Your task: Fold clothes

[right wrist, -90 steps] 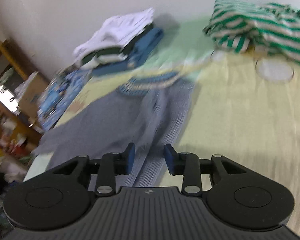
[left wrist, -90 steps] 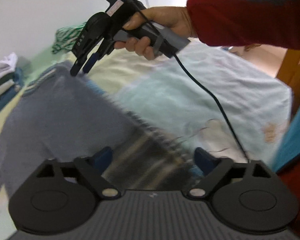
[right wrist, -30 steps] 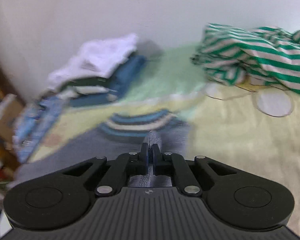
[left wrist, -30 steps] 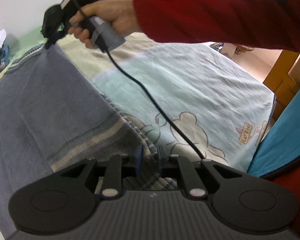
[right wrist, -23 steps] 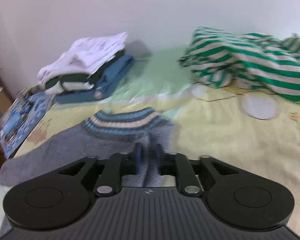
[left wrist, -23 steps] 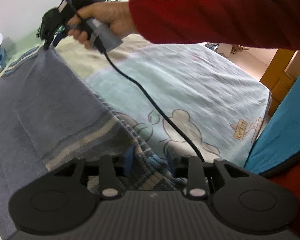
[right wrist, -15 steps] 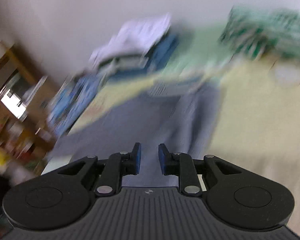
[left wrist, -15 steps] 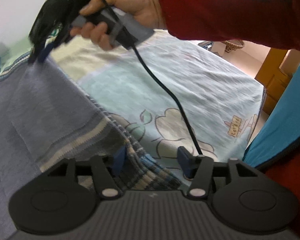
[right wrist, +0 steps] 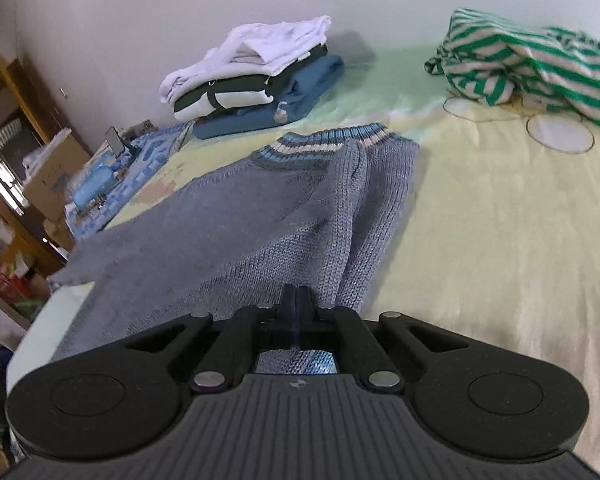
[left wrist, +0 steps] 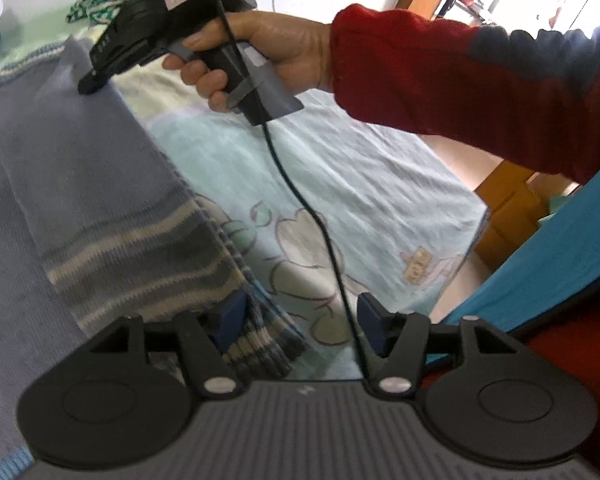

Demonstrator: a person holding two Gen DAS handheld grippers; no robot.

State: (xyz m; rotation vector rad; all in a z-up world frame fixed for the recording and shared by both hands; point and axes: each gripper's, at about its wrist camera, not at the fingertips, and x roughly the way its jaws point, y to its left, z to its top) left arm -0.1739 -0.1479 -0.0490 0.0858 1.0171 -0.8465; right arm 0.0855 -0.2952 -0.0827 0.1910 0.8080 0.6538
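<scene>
My left gripper (left wrist: 300,320) has just been opening, its jaws apart around the striped hem of the grey-blue knitted sweater (left wrist: 80,168) on the pastel bedsheet (left wrist: 340,168). My right gripper (right wrist: 296,298) has just pinched together on the sweater's fold.

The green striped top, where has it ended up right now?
In the right wrist view the green striped top lies crumpled at the upper right, on the bed by the wall, right of the stack of folded clothes.

A grey-blue knitted sweater (right wrist: 236,232) with striped collar and hem lies partly folded, flat on the bed (right wrist: 500,240).
</scene>
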